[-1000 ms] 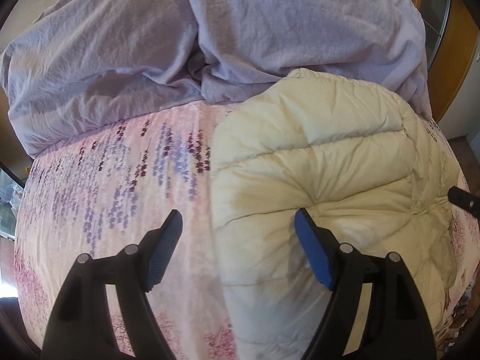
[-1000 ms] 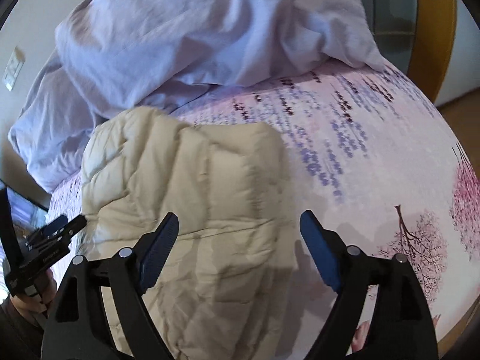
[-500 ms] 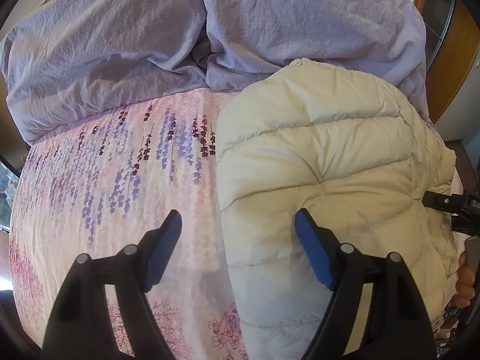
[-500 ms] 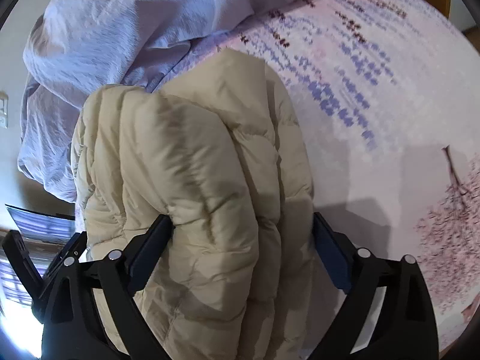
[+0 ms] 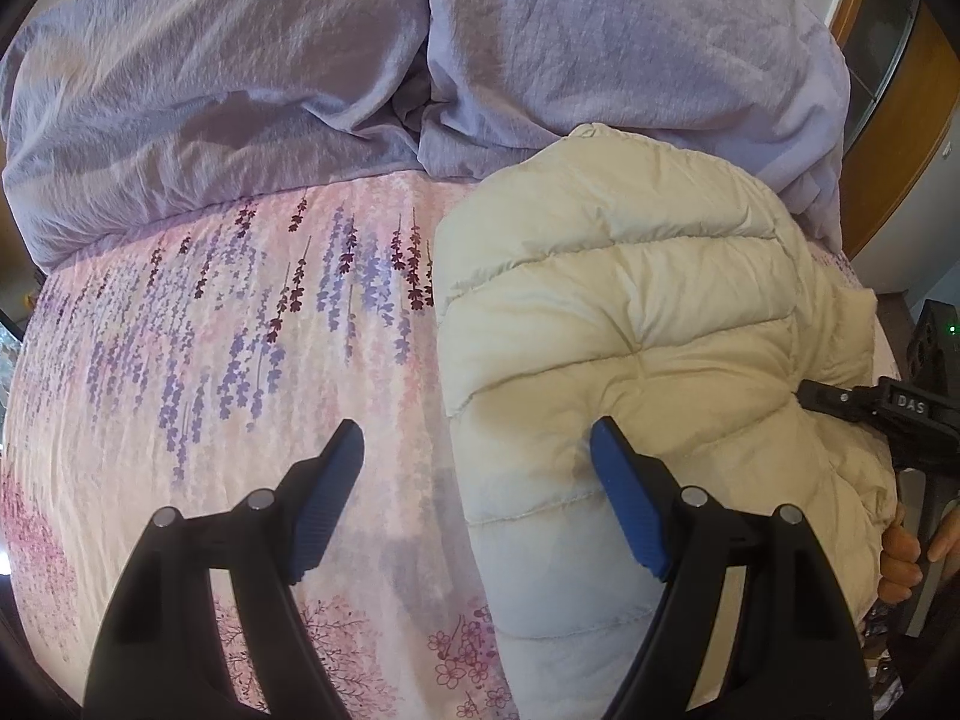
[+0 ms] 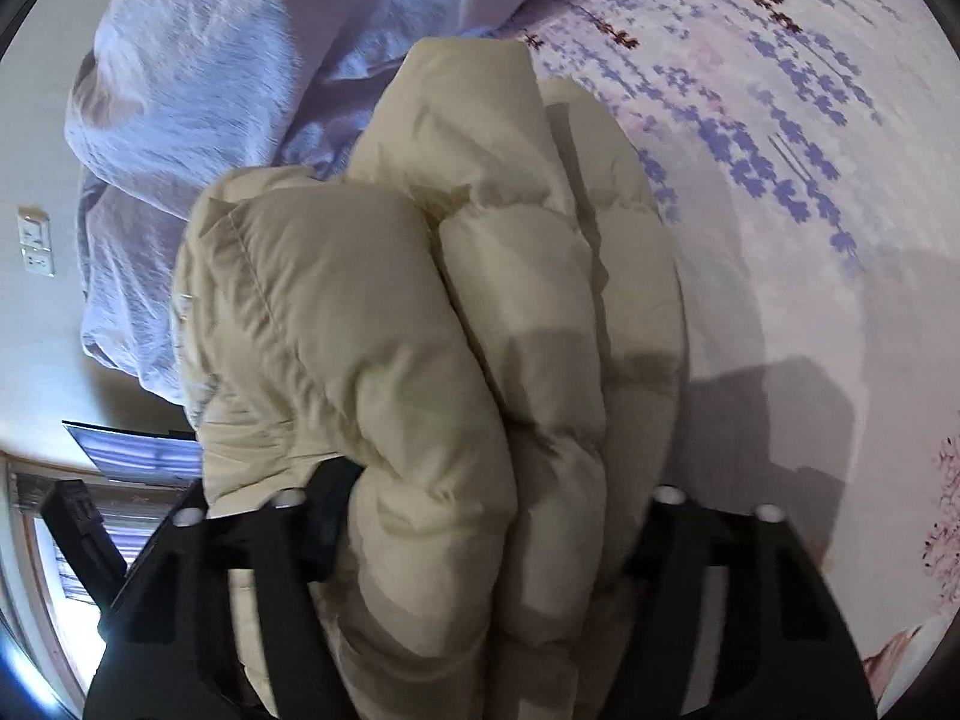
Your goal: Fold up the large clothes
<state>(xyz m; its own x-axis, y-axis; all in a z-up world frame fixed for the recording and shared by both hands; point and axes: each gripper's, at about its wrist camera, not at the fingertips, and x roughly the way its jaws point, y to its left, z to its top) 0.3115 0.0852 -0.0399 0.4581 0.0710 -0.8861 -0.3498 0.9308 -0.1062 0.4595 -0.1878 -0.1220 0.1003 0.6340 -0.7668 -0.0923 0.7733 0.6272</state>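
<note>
A cream quilted puffer jacket (image 5: pixel 630 324) lies folded on the floral bed sheet (image 5: pixel 240 330), at the right in the left wrist view. My left gripper (image 5: pixel 477 468) is open; its right finger (image 5: pixel 624 504) presses the jacket's near edge, its left finger is over bare sheet. In the right wrist view the jacket (image 6: pixel 420 330) bulges thickly between the jaws of my right gripper (image 6: pixel 480 516), which is closed around the bundle; the fingertips are buried in fabric. The right gripper (image 5: pixel 870 408) also shows at the jacket's right edge in the left wrist view.
A rumpled lavender duvet (image 5: pixel 420 60) is heaped along the far side of the bed, touching the jacket's far end. It also shows in the right wrist view (image 6: pixel 240 60). A wall with sockets (image 6: pixel 33 246) and a window lie to the left.
My right gripper has moved onto the jacket's edge and closed around a thick bunch of it, lifting that side. My left gripper has barely moved and stays open.
</note>
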